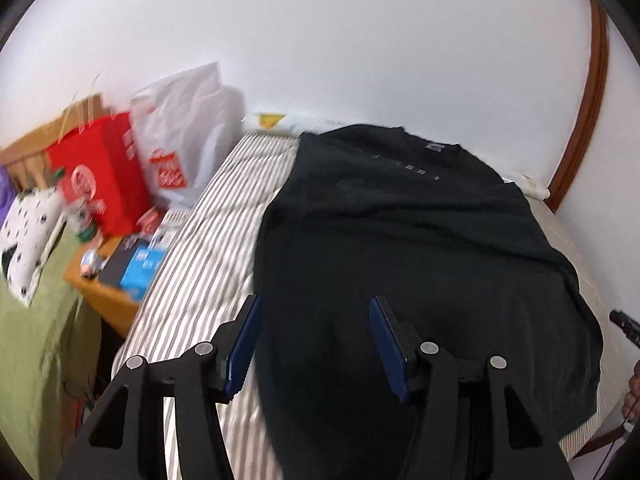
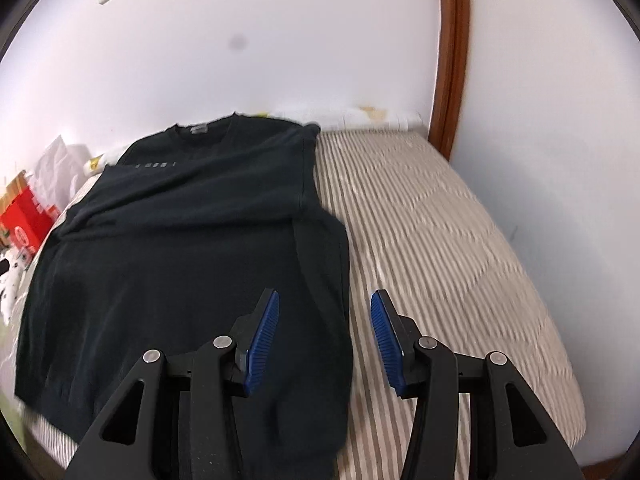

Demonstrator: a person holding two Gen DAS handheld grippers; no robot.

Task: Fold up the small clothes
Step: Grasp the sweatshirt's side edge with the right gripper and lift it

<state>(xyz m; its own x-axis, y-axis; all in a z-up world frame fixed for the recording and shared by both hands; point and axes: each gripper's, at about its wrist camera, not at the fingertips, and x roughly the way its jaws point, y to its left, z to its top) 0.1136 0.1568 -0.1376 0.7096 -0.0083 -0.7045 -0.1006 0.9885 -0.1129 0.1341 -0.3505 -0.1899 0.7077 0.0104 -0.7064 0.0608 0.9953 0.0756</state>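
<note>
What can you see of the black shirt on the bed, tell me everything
The black shirt is a dark, soft-looking knit with a round collar, a small grey tag inside the neck and a short row of pale marks across the chest. It lies flat, front up, on the striped bed, collar toward the wall. Its sides look folded inward, with a few creases. Only the bed touches it; both grippers hang open above its near edge.

Both wrist cameras are looking forward and downward along their own fingers, from above the near edge of a striped bed. The left view is facing toward the clutter at the frame's left; the right view is facing toward the wooden door frame. Both are sharing the dark shirt and white wall.
</note>
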